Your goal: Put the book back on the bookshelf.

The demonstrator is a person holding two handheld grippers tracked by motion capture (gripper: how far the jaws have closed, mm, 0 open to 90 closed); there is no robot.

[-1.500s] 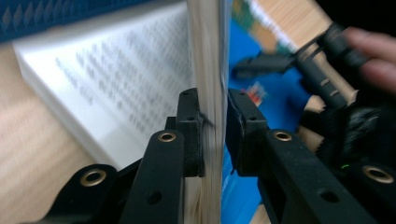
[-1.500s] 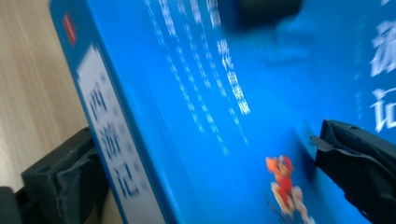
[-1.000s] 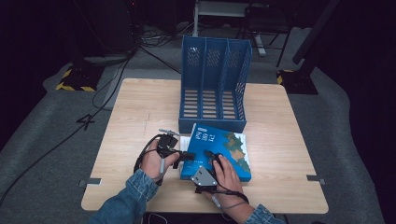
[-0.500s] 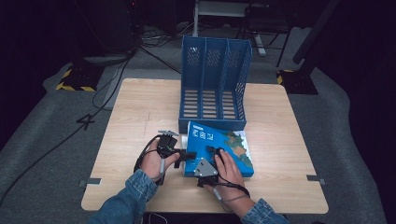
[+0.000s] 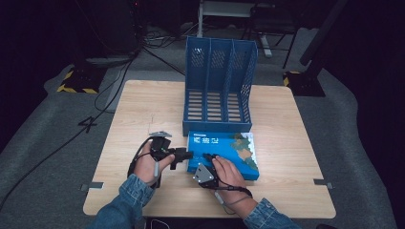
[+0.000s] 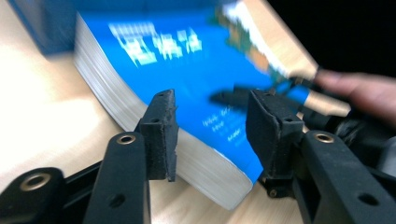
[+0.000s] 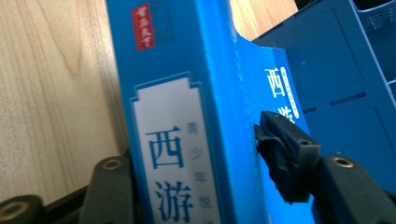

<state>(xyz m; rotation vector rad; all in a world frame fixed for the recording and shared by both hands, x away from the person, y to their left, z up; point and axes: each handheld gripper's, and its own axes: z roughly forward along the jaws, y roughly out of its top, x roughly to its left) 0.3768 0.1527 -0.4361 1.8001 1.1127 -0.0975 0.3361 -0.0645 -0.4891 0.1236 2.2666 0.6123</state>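
High view: thick blue paperback book (image 5: 224,151) flat on wooden desk (image 5: 296,143), just before blue plastic file rack (image 5: 218,86). Right hand-held gripper (image 5: 206,156) clenched across its spine edge; left hand-held gripper (image 5: 187,154) released, jaws straddling near-left corner.

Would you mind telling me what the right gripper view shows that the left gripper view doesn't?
Right gripper view alone: the book's spine with its white label and red stamp, held between this gripper's jaws, with the blue file rack behind. Left gripper view alone: the page edges along the book's side, the left gripper open around its corner, and a hand beyond. Both: the blue book and wooden table.
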